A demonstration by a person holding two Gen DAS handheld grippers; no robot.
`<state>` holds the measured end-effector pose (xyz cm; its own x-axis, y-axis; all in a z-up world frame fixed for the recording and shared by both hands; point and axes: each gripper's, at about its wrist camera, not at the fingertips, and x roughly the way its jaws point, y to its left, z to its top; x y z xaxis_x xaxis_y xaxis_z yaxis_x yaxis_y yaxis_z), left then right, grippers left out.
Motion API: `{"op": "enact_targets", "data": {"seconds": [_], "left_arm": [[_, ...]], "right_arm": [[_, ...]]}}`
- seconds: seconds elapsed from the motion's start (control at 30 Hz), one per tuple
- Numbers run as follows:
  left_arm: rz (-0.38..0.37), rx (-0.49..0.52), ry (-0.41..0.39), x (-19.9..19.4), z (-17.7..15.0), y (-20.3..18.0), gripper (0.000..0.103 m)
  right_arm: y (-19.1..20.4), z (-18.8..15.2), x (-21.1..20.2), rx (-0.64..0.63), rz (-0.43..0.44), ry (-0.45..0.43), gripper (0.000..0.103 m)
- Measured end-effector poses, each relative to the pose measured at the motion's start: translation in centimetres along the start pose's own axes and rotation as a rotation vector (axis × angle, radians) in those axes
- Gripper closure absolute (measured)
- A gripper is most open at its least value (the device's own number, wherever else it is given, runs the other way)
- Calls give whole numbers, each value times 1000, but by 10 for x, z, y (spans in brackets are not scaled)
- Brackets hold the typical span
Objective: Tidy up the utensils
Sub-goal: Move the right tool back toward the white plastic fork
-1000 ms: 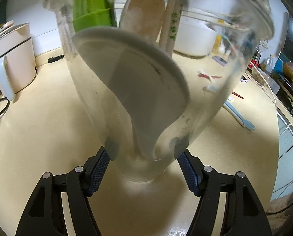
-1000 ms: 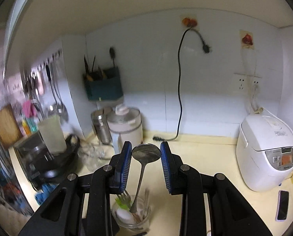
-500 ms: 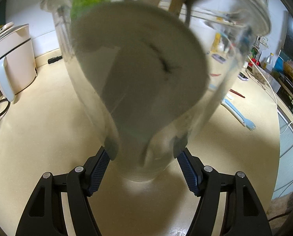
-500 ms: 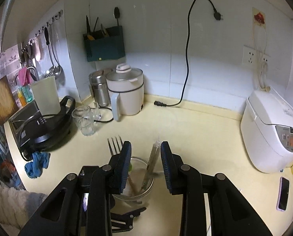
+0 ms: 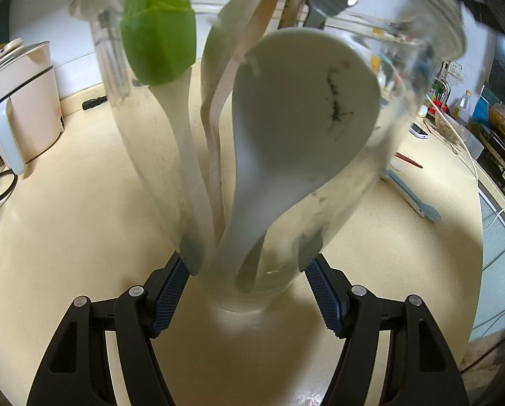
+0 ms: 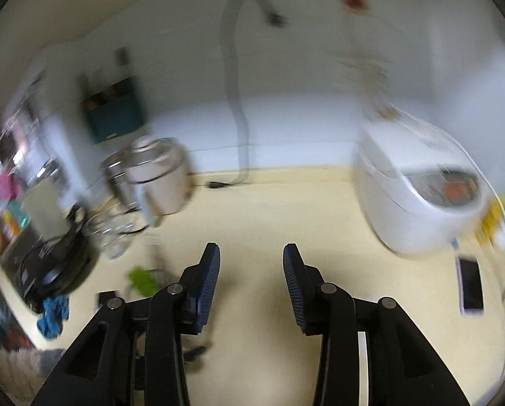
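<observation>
Since a second ago we dropped our metal ladle into the glass jar point(image 5: 337, 203) on the counter point(image 5: 66, 209); our left gripper point(image 5: 245, 264) clamps its base, while our right gripper point(image 6: 251, 264), jaws just widening, hangs empty.

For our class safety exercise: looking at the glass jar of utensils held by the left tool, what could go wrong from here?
1. The glass jar is gripped only near its base by the left tool; crowded with a white ladle and green spatula, it may tip.
2. The right tool, jaws just opening and empty, shows motion blur; it might hit the rice cooker.
</observation>
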<state>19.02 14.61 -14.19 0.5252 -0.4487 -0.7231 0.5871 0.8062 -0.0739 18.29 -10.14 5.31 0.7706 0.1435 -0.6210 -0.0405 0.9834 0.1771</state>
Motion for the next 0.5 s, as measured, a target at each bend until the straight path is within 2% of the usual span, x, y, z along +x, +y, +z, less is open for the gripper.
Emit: {"op": "enact_targets", "data": {"seconds": [0.13, 0.23, 0.37, 0.5], "left_arm": [[2, 4, 2, -1, 0, 0, 31], [6, 10, 4, -1, 0, -1, 31], [-4, 3, 4, -2, -1, -1, 31], [-1, 0, 4, -1, 0, 3, 31]], "right_arm": [[-64, -20, 14, 97, -92, 85, 64], [-101, -37, 21, 175, -122, 130, 64], [-121, -54, 38, 214, -127, 173, 64], [-115, -61, 73, 160, -114, 229, 64]]}}
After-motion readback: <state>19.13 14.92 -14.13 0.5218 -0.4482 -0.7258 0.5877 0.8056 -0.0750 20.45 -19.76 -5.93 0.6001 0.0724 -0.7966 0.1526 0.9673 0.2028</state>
